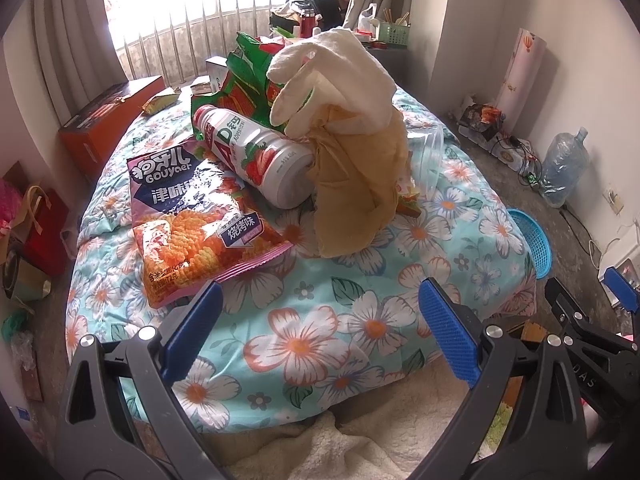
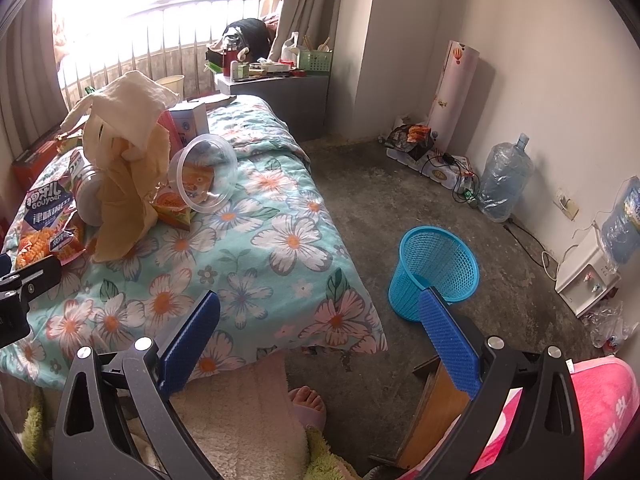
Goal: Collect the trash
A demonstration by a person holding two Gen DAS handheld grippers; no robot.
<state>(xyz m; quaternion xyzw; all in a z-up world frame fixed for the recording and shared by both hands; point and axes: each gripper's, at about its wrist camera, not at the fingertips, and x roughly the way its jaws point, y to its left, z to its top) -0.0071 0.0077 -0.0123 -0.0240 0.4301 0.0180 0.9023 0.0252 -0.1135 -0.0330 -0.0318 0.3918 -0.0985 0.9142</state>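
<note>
Bedspread [image 1: 320,320]: trash [image 1: 256,152] beyond open tongs [image 1: 320,320]

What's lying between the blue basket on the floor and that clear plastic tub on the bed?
In the right wrist view, only flowered bedspread and bare floor lie between the clear tub and the blue basket.
</note>
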